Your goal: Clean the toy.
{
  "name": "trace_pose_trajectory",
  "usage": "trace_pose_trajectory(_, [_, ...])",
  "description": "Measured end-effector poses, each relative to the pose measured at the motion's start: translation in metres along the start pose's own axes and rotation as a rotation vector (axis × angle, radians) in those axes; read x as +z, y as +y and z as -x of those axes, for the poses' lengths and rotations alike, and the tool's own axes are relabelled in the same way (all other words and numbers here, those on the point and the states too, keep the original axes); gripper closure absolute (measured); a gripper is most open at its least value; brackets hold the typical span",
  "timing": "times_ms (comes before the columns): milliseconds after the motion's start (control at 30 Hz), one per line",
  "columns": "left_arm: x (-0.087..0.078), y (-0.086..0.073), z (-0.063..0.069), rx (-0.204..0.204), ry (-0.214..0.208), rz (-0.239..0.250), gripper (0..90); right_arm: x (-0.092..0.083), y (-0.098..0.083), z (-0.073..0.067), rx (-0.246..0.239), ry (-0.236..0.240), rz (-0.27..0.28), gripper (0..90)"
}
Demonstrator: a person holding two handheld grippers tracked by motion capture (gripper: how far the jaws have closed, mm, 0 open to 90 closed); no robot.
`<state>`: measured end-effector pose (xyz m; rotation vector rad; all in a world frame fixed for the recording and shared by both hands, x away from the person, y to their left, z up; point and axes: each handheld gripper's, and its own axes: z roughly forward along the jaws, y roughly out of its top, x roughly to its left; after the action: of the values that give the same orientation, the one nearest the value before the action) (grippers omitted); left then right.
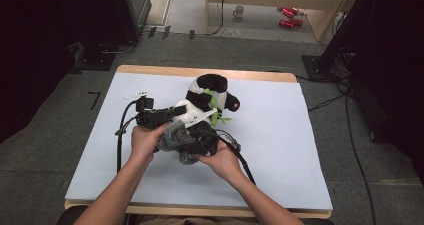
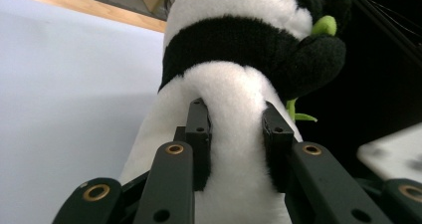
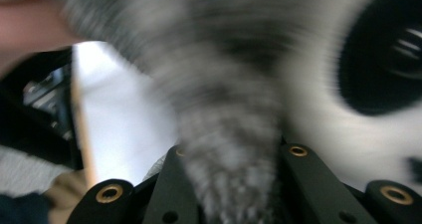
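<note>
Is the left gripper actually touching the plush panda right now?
Touching. In the left gripper view, the left gripper has both jaws pressed into the plush panda's white fur, which bulges between them.

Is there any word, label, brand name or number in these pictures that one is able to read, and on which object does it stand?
No text can be read.
White strip on the table: dark marks, too small to read.
Red cans on the floor: print too small to read.
Panda plush toy, held by the left gripper: no label in sight.
Grey fabric in the right gripper view: blurred, no print visible.
</note>
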<state>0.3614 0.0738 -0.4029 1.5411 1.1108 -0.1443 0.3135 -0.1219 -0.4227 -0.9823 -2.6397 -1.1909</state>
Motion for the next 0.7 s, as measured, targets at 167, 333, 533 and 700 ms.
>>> trace_pose_trajectory(167, [-0.002, 0.0, -0.004, -0.015, 0.003, 0.011, 72.9, 0.002, -0.013, 0.019, 0.054, -0.039, 0.024, 79.6])
trace_pose_trajectory(333, [-0.005, -0.002, -0.01, -0.045, -0.002, 0.023, 73.2, 0.002, -0.019, 0.031, 0.079, -0.064, 0.031, 79.6])
trace_pose_trajectory(533, [-0.01, -0.001, -0.016, -0.079, -0.012, 0.045, 73.4, 0.003, -0.024, 0.042, 0.1, -0.105, 0.026, 79.6])
trace_pose_trajectory(700, [-0.017, 0.002, -0.02, -0.097, -0.014, 0.068, 73.3, -0.002, -0.032, 0.06, 0.168, -0.157, 0.019, 79.7])
